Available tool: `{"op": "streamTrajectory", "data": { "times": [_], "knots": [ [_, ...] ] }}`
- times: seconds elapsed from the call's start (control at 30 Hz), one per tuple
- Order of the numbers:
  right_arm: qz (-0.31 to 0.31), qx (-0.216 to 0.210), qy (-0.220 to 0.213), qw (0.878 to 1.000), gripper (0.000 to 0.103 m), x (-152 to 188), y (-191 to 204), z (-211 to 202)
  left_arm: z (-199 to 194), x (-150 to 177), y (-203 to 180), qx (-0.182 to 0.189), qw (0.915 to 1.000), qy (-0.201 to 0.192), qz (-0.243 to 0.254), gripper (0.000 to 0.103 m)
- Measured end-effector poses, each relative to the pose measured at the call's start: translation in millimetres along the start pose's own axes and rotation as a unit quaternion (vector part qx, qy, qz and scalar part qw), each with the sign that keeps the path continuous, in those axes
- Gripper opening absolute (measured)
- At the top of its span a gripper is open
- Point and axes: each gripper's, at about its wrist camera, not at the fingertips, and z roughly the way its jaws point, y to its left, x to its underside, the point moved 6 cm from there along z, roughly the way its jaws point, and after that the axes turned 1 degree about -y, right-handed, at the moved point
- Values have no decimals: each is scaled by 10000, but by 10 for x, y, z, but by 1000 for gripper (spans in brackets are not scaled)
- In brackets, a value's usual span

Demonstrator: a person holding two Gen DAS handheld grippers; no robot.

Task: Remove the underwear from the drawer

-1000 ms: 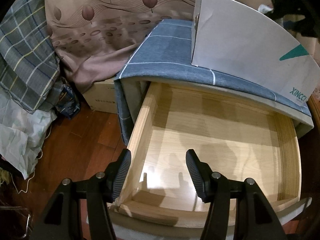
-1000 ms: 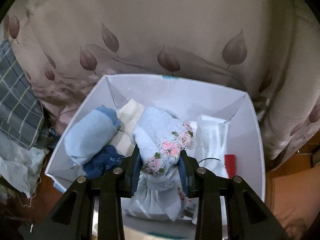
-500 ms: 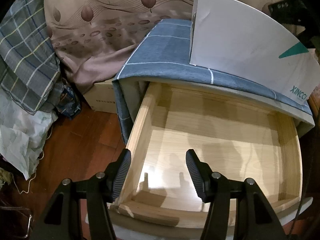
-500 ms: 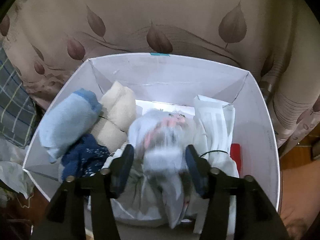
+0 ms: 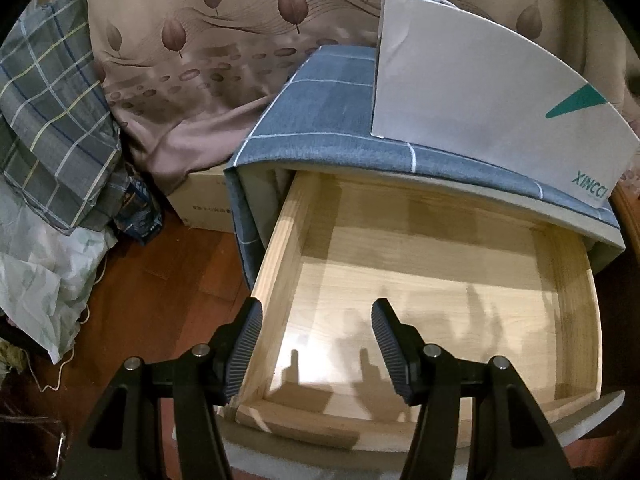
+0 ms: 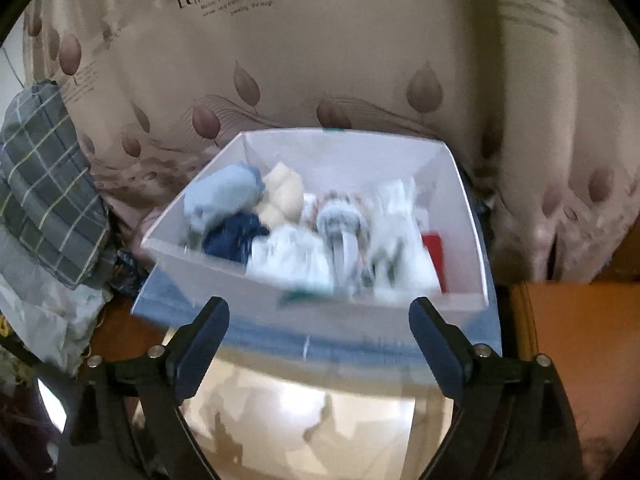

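One wooden drawer (image 5: 432, 280), pulled open. One white box (image 6: 460, 216) on the blue cabinet (image 5: 320, 120). In the box: one light-blue roll (image 6: 224, 196), one cream roll (image 6: 282, 192), one navy bundle (image 6: 236, 236), one flowered pale-blue piece (image 6: 340, 220), one red item (image 6: 434, 248).

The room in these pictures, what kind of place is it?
Probably a bedroom at home: a leaf-printed bedsheet hangs beside a bedside cabinet with an open wooden drawer, and a white box on it holds rolled underwear.
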Motion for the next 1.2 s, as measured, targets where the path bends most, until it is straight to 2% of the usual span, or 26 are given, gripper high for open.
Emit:
{"op": "streamTrajectory", "data": {
  "times": [0.23,0.4,0.67,1.0,1.2],
  "knots": [
    [137,375,379,9985,90,908,-103,-11,-80,10,-49,-3,9999,-83,147,58],
    [268,434,632,9967,90,1241,-143,62,-139,38,-126,37,9993,-140,338,58],
    [349,412,920,9943,90,1509,-151,162,-173,96,-212,146,9984,-96,544,58],
    [604,390,1147,9908,90,1614,-228,221,-212,108,-256,190,9981,-101,583,58],
    [514,462,1199,9904,91,1627,-195,238,-240,119,-282,171,9978,-144,616,58]
  ]
}}
